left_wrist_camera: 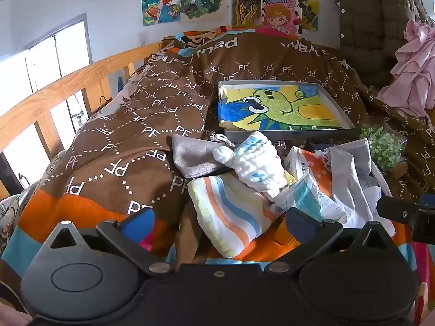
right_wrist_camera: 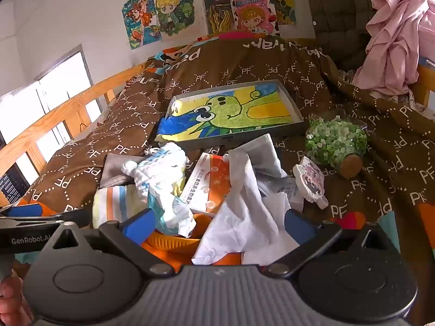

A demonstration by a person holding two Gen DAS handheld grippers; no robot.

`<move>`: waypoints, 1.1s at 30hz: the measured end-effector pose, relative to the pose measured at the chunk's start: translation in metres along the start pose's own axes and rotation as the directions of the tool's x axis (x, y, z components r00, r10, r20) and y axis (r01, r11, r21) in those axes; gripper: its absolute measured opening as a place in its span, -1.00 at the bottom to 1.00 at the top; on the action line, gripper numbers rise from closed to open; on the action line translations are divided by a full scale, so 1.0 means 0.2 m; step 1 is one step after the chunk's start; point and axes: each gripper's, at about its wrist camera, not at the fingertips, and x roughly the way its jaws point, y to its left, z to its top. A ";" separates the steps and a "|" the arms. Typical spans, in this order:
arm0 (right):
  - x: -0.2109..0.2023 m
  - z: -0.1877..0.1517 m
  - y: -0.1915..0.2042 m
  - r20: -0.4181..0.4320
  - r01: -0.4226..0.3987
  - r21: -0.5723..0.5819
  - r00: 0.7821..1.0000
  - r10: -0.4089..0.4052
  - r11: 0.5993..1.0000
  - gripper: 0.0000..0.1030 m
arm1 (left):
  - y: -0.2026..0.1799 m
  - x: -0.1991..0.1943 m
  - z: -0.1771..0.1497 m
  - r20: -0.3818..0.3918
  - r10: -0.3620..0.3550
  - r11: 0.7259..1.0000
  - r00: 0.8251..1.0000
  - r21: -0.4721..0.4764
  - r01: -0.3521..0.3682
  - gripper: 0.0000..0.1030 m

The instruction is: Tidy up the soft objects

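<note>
A pile of soft things lies on the brown PF blanket (left_wrist_camera: pixel 130 125): a striped towel (left_wrist_camera: pixel 231 212), a white knotted cloth (left_wrist_camera: pixel 252 160), a grey cloth (left_wrist_camera: pixel 193 157) and crumpled white fabric (right_wrist_camera: pixel 244 212). A grey tray (left_wrist_camera: pixel 285 133) holding a dinosaur drawing sits behind the pile. My left gripper (left_wrist_camera: pixel 217 222) is open, with the striped towel between its blue pads. My right gripper (right_wrist_camera: pixel 217 225) is open over the white fabric and an orange object (right_wrist_camera: pixel 174 241). The left gripper shows at the left edge of the right wrist view (right_wrist_camera: pixel 24 217).
A wooden bed rail (left_wrist_camera: pixel 54 87) runs along the left. An orange-white box (right_wrist_camera: pixel 209 184), a jar of green bits with a cork (right_wrist_camera: pixel 337 141), a sticker-like item (right_wrist_camera: pixel 312 182), pink clothing (right_wrist_camera: pixel 394 40) and a dark quilted coat (left_wrist_camera: pixel 375 27) lie around. Drawings hang on the wall (left_wrist_camera: pixel 217 0).
</note>
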 end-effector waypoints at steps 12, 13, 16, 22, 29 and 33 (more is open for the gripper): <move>0.01 0.00 0.00 -0.004 0.001 0.002 1.000 -0.001 1.000 1.00 | 0.02 0.01 0.00 -0.009 0.004 1.000 1.000 -0.005 -0.004 0.99; 0.01 0.00 0.00 -0.004 0.002 0.003 1.000 -0.002 1.000 1.00 | 0.02 0.01 0.00 -0.009 0.003 1.000 1.000 -0.005 -0.003 0.99; 0.00 0.00 0.00 -0.005 0.003 0.003 1.000 -0.003 1.000 1.00 | 0.01 0.02 -0.01 -0.009 0.007 1.000 1.000 -0.004 -0.007 0.99; 0.01 0.00 -0.01 -0.007 0.002 0.006 1.000 -0.002 1.000 1.00 | 0.02 0.02 -0.01 -0.021 0.012 1.000 1.000 -0.016 -0.013 0.99; 0.01 0.00 -0.01 -0.008 0.002 0.006 1.000 -0.002 1.000 1.00 | 0.02 0.02 0.00 -0.022 0.013 1.000 1.000 -0.018 -0.014 0.99; 0.01 0.00 -0.01 -0.009 0.002 0.007 1.000 -0.002 1.000 1.00 | 0.02 0.02 0.00 -0.023 0.014 1.000 1.000 -0.018 -0.014 0.99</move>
